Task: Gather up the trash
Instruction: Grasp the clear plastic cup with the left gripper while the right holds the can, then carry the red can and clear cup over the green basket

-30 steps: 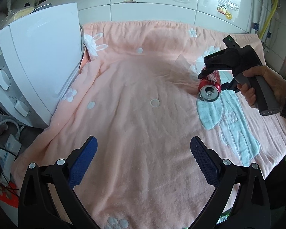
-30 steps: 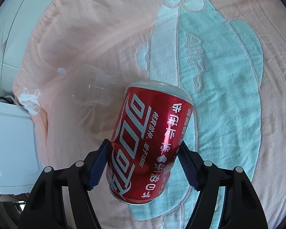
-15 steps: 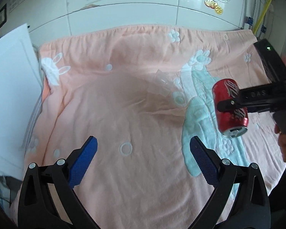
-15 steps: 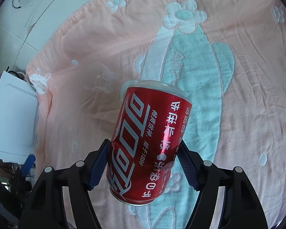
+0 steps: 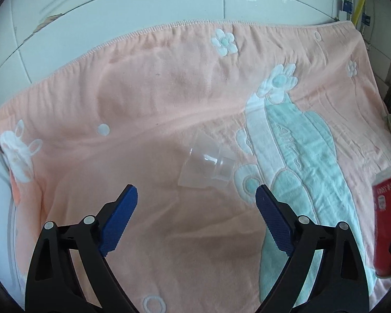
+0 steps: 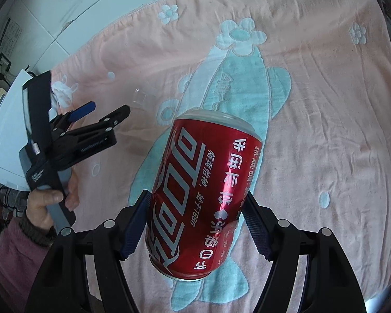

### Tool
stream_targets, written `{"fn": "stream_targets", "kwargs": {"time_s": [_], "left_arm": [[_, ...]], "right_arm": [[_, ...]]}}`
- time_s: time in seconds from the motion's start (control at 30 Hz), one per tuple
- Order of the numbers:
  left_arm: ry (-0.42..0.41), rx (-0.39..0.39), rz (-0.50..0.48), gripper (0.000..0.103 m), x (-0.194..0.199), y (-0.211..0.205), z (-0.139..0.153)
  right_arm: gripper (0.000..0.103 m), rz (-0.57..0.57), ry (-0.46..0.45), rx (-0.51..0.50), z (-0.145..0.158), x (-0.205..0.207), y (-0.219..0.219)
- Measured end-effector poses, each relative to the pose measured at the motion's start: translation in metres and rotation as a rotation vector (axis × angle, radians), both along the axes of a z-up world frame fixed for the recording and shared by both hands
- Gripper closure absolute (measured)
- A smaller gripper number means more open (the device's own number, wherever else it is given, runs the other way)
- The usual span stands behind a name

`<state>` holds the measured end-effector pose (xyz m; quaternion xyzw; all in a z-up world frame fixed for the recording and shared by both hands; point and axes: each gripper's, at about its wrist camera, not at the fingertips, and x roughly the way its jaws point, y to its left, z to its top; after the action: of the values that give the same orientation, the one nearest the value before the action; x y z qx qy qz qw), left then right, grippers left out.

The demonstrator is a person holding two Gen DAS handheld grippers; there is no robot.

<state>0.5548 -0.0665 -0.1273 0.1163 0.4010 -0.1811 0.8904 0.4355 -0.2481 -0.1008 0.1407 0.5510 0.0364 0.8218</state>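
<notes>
At left we see the left gripper (image 5: pixel 196 199), jaws wide but just narrowing, empty, short of the clear plastic cup (image 5: pixel 208 165) lying on the pink towel (image 5: pixel 148 99) — uncollected. At right, the right gripper (image 6: pixel 195 224) grips the red can (image 6: pixel 202 193) aloft — collected, undeposited.

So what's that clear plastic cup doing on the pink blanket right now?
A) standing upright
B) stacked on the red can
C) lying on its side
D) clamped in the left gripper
C: the clear plastic cup lies tipped over on the pink blanket, ahead of the open left gripper, untouched.
</notes>
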Motion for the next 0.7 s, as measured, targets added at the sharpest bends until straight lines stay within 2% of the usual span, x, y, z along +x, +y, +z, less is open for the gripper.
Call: {"fn": "stream_targets", "kwargs": {"time_s": [0.1, 0.23, 0.33, 0.37, 0.4, 0.43, 0.7], "left_arm": [[0.011, 0.028, 0.001, 0.015, 0.015, -0.012, -0.011], [0.015, 0.071, -0.012, 0.025, 0.029, -0.025, -0.025], [0.028, 0.081, -0.027, 0.033, 0.036, -0.033, -0.031], [0.036, 0.084, -0.026, 0.040, 0.039, -0.036, -0.034], [0.047, 0.079, -0.028, 0.043, 0.042, -0.037, -0.036], [0.063, 0.070, -0.031, 0.051, 0.044, -0.037, -0.039], [0.081, -0.053, -0.021, 0.053, 0.029, -0.020, -0.026]], "right_arm": [[0.036, 0.001, -0.001, 0.001, -0.001, -0.007, -0.001], [0.036, -0.001, 0.002, -0.008, -0.003, -0.015, -0.002], [0.036, -0.011, 0.009, 0.001, -0.006, -0.018, -0.005], [0.036, -0.015, 0.012, 0.006, -0.007, -0.020, -0.006], [0.036, -0.019, 0.013, 0.008, -0.008, -0.021, -0.008], [0.036, -0.022, 0.013, 0.008, -0.008, -0.023, -0.009], [0.036, -0.017, -0.001, -0.004, -0.005, -0.038, -0.007]]}}
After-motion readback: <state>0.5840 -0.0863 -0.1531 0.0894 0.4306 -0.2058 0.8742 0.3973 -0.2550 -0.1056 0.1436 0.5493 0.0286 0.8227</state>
